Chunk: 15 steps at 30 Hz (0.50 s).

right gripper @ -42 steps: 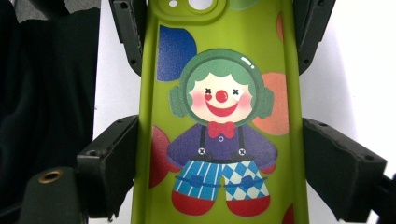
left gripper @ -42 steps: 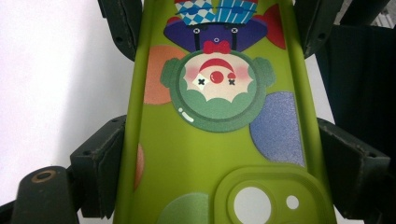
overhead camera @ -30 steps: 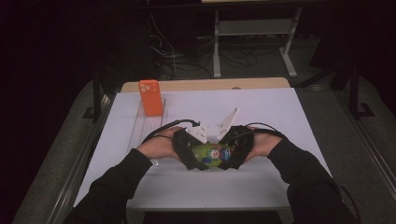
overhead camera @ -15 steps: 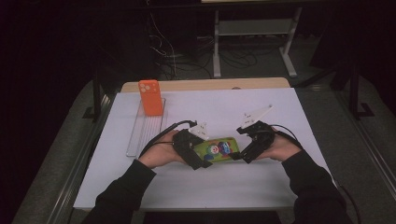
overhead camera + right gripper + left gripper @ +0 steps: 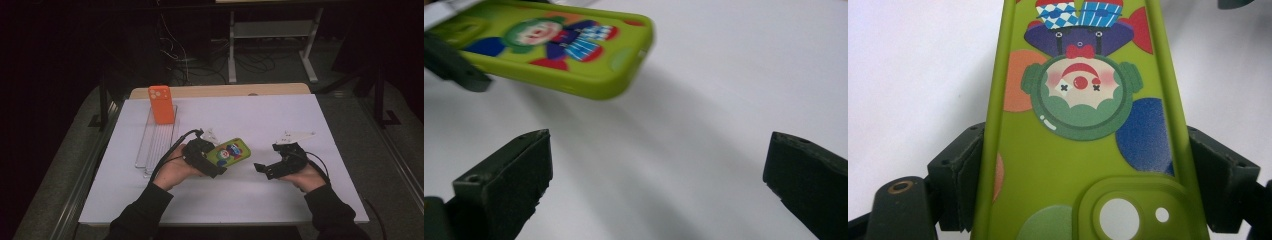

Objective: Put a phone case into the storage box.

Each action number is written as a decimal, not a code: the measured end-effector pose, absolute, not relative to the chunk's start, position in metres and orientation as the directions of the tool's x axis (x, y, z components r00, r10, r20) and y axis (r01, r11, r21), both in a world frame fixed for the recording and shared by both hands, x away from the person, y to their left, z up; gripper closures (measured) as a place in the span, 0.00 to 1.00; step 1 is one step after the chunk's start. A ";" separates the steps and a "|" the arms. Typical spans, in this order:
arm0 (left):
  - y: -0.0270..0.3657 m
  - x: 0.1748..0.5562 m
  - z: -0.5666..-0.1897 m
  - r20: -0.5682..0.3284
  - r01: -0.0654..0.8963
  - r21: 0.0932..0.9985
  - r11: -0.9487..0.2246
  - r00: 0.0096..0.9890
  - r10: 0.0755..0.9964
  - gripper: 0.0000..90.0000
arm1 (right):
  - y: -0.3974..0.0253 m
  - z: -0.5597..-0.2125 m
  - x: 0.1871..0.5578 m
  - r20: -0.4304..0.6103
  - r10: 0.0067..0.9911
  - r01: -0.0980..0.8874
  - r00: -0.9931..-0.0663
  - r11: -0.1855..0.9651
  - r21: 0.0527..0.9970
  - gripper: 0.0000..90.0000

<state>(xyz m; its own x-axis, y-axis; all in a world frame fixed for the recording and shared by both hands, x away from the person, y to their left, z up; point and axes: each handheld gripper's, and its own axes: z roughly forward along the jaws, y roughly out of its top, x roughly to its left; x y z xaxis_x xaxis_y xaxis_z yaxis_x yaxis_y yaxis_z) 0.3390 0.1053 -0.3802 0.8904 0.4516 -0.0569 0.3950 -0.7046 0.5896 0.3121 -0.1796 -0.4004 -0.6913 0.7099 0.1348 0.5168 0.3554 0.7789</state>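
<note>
A lime-green phone case printed with a clown and coloured dots is held above the white table, its camera cutout at the gripper end. My left gripper is shut on it, and in the left gripper view the case sits between both jaws. The right gripper stands open a short way to the right of the case, apart from it. In the right gripper view the case hangs at upper left, beyond the wide-apart jaws of my right gripper.
An orange phone case stands upright at the far end of a clear slotted rack on the left of the white table. A wooden strip runs along the far edge. Desk legs and cables lie beyond in the dark.
The right gripper has let go of the green case and drawn off to the right, open. The left gripper keeps the case and has lifted it slightly, tilted toward the right.
</note>
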 end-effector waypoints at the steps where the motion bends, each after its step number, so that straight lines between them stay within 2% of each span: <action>1: 0.105 0.338 -0.382 -0.061 0.402 0.588 -0.701 0.887 0.458 0.17 | -0.180 -0.403 0.309 0.147 0.727 0.531 -0.670 0.332 0.780 0.00; 8: 0.105 0.338 -0.385 -0.073 0.408 0.587 -0.699 0.887 0.457 0.17 | -0.184 -0.416 0.300 0.140 0.756 0.529 -0.639 0.301 0.793 0.00; 15: 0.105 0.338 -0.386 -0.090 0.428 0.601 -0.675 0.876 0.475 0.17 | -0.180 -0.416 0.299 0.046 0.756 0.464 -0.653 0.350 0.814 0.00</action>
